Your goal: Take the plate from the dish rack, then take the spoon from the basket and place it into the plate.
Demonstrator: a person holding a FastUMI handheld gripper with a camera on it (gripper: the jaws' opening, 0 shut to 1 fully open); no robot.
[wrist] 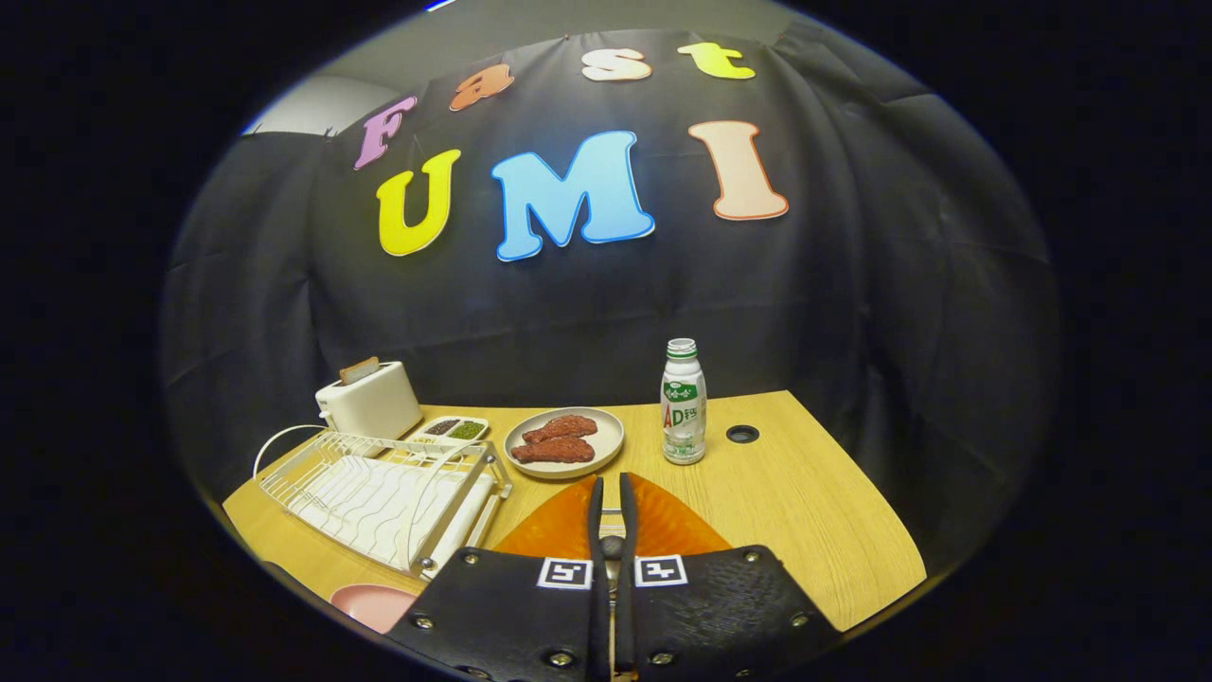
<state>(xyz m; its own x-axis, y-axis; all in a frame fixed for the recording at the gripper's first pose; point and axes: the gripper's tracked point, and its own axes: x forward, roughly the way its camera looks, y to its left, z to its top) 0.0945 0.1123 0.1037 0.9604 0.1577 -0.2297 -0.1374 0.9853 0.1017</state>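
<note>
Holding the spoon [612, 549] is the delicate part here: the fingers [612, 493] are pressed nearly together with what looks like a thin metal handle pinched between them, and only a small rounded bit of it shows in the slot, so the grip seems to rest on a narrow, slippery strip. My guess is that any tilt or quick swing could let it slide out or twist in the pinch.

Directly below and just ahead of the fingertips lies an orange plate [568, 529], flat on the table [805, 493], and that looks like the target. If the fingers part while they sit off its middle, the spoon could strike the rim and skid onto the wood. Opening from high above might make it bounce.

Beyond the orange plate, a beige plate with two pieces of meat [564, 441] stands close enough to be taken for the goal by mistake. To the far right of the orange plate a bottle [684, 402] stands upright and might topple if brushed. Left of the orange plate sits the white wire dish rack [379, 493], empty of dishes; a toaster [369, 402] stands beyond the rack.
</note>
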